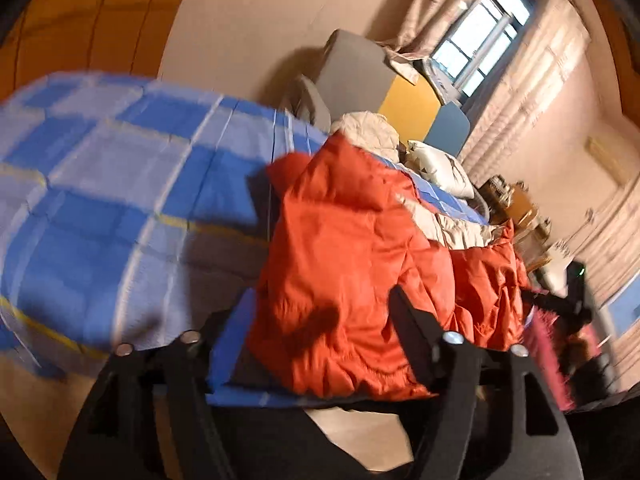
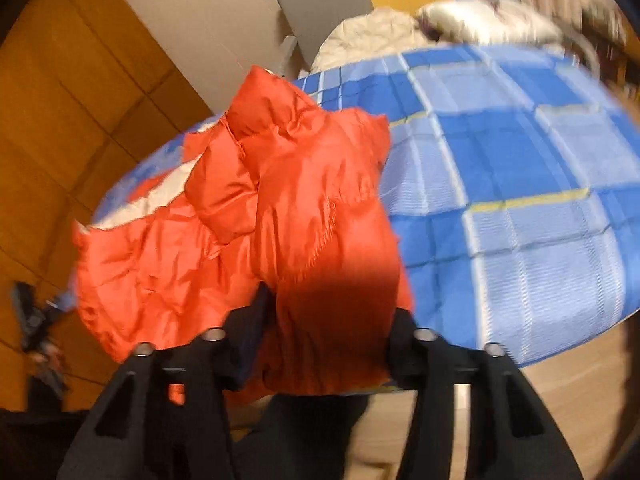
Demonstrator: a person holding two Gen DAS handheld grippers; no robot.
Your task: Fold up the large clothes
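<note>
Orange jacket (image 2: 304, 208) between open right tool (image 2: 328, 320) fingers

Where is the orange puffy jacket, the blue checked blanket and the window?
orange puffy jacket (image 2: 312, 200): right wrist view, on its crinkled middle.
blue checked blanket (image 2: 520, 168): right wrist view, on a bare blue square beside the jacket.
window (image 1: 480, 36): left wrist view, on its bright panes.
</note>
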